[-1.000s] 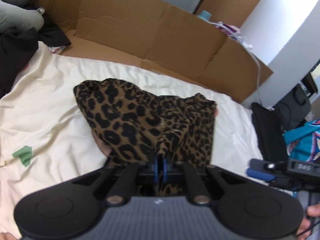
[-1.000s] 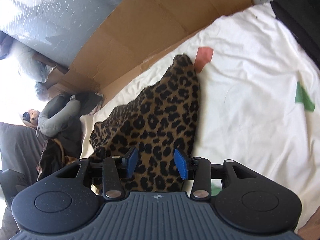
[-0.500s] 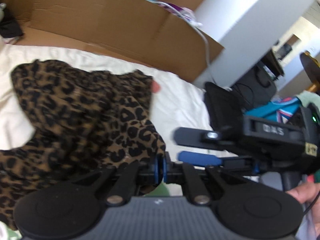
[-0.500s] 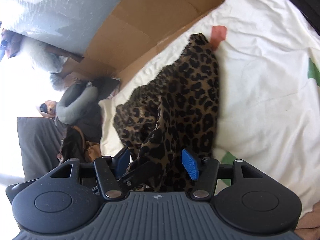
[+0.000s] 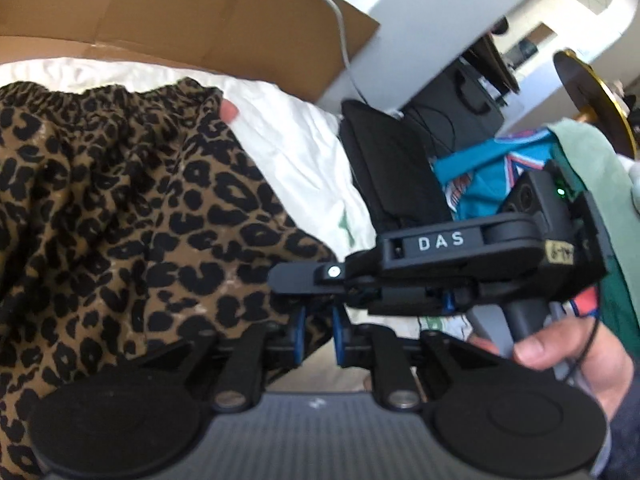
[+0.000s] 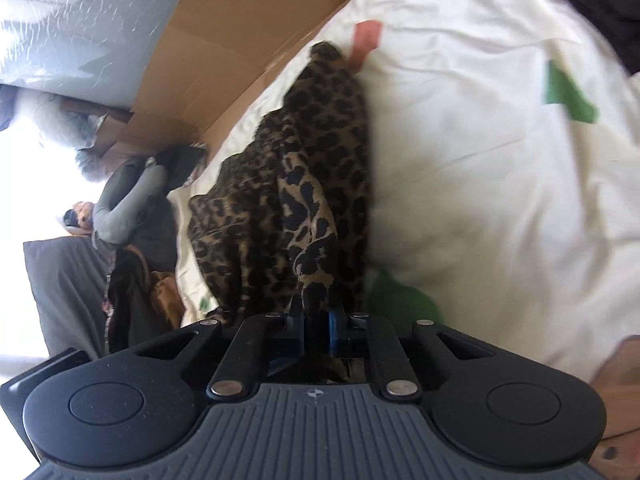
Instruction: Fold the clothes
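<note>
Right wrist view: white sheet (image 6: 480,152) lies bare right of leopard-print garment (image 6: 304,168); cardboard wall (image 6: 240,40) borders far edge. Clothes pile (image 6: 132,264) crowds left. Right gripper (image 6: 316,322) clamps garment fold. Left gripper (image 5: 318,334) sits slightly parted, cloth edge between blue pads, beside right gripper's body; hand (image 5: 572,356) holds handle.

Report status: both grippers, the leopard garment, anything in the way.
Left gripper slightly open, leopard garment between the fingers. Right gripper shut on garment edge. Right gripper crowds the left; white sheet beyond.
</note>
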The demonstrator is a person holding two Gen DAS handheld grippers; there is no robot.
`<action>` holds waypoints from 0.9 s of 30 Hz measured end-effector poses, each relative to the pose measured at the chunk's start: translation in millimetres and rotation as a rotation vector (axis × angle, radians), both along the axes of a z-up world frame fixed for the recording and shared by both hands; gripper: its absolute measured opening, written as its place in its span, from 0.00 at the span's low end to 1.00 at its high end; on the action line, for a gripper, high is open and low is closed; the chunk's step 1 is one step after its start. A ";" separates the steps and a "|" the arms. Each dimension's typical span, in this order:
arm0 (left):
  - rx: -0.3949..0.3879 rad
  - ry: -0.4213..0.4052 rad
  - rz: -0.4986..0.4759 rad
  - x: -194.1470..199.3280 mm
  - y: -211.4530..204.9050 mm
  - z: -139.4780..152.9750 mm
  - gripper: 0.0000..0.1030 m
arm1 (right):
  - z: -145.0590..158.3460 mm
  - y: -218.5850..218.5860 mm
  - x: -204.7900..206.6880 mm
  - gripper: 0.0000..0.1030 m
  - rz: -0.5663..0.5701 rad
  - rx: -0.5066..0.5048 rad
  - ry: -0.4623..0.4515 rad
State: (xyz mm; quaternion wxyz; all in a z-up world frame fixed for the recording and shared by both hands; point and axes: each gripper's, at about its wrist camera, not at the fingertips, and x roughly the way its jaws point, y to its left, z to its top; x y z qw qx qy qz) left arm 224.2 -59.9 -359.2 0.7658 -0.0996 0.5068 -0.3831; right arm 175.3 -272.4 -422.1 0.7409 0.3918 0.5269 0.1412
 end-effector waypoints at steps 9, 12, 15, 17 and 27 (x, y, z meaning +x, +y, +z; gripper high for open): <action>0.154 -0.030 0.080 17.9 51.3 8.3 0.18 | 4.9 -37.5 -23.4 0.07 -0.024 -0.132 -0.004; 0.218 -0.069 0.139 35.6 77.1 16.3 0.22 | 4.4 -56.6 -26.2 0.06 -0.047 -0.178 0.001; 0.267 -0.083 0.206 52.9 102.8 21.0 0.23 | 0.4 -71.1 -25.0 0.04 -0.062 -0.221 0.009; 0.293 -0.086 0.251 59.8 119.8 22.0 0.25 | -4.0 -77.2 -22.7 0.04 -0.066 -0.243 0.018; 0.313 0.070 0.396 40.0 162.8 -1.5 0.31 | -21.0 -88.2 -9.2 0.05 -0.065 -0.369 0.018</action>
